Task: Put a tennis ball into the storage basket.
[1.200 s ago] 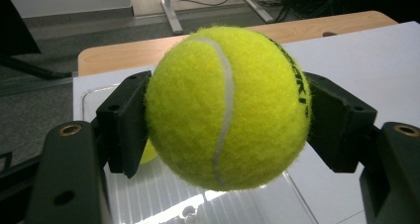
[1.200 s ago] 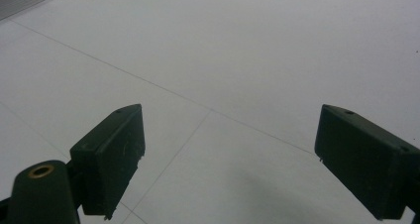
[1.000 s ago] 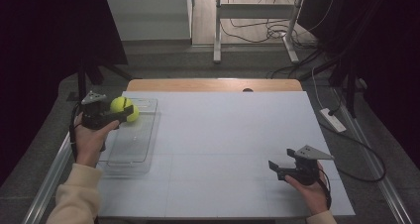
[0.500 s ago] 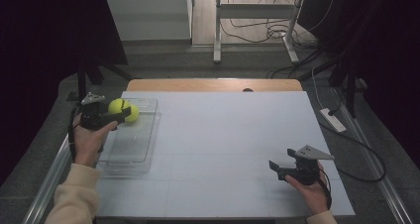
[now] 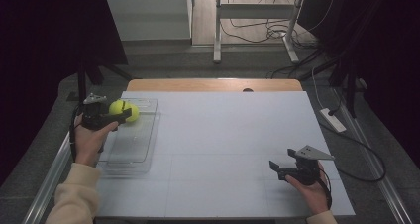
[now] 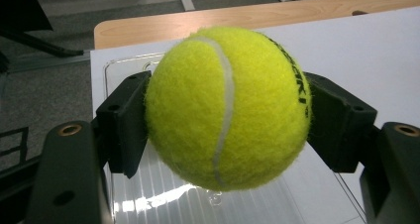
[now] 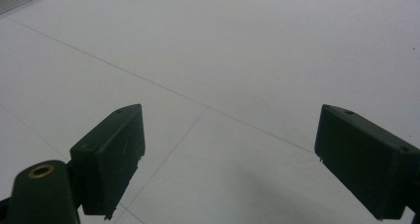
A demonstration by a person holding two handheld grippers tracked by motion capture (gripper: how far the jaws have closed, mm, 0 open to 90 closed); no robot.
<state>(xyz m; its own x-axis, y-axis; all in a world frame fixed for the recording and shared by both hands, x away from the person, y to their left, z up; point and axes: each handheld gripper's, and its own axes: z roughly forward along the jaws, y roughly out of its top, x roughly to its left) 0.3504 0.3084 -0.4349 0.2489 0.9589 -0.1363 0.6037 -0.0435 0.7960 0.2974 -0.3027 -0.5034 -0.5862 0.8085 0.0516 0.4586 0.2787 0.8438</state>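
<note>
Fuzzy yellow-green tennis ball (image 6: 228, 107) with white seam and black lettering, clamped between left gripper (image 5: 117, 116) pads above far end of clear plastic tray (image 5: 130, 152); right gripper (image 5: 281, 170) wide open, empty, well right of tray over white table (image 5: 223, 130); dark room, cables on floor beyond.

tennis ball (image 6: 228, 107) | fuzzy yellow, white seam | clamped, above clear tray (image 5: 130, 149)
</note>
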